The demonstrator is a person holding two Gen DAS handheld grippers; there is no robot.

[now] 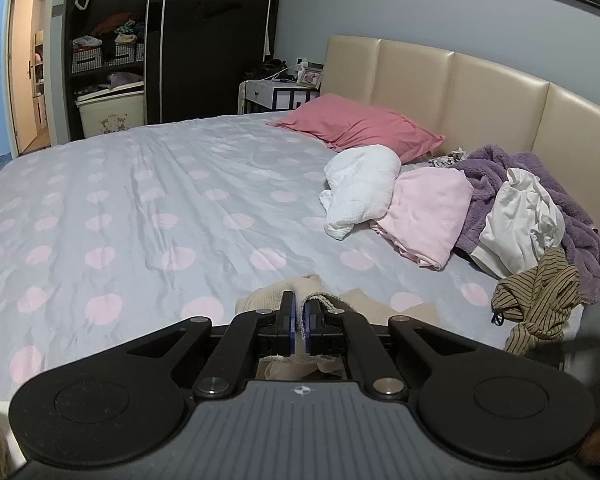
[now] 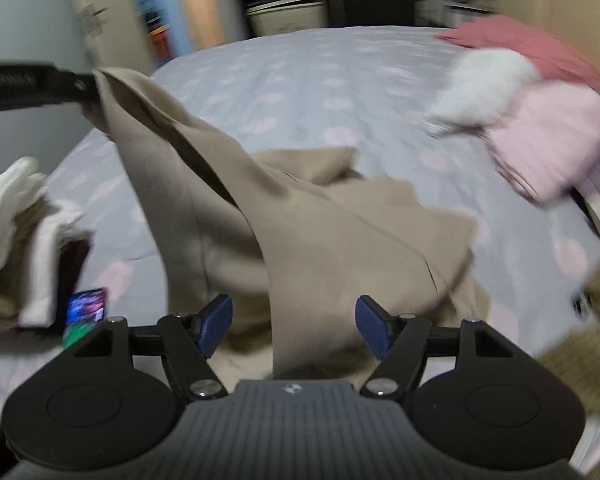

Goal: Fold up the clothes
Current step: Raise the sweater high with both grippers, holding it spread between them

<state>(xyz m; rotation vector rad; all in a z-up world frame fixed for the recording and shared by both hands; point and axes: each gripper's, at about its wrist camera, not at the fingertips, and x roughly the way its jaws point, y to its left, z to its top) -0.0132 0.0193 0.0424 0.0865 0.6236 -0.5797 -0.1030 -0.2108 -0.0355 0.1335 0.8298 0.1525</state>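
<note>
The bed (image 1: 148, 200) filled most of the room, its grey sheet dotted pink, with a padded headboard (image 1: 460, 84) behind. A heap of clothes (image 1: 500, 208) lay near the headboard just beside a red pillow (image 1: 360, 126). The beige garment (image 2: 300, 216) sprawled on the near part of the sheet, one corner lifted high. The left gripper (image 1: 299, 316) was clenched on that corner. The right gripper (image 2: 294, 326) hung over the cloth with its jaws wide apart, grasping nothing.

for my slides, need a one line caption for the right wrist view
Open right gripper hovers over beige garment that left gripper lifts by one corner above the bed.
</note>
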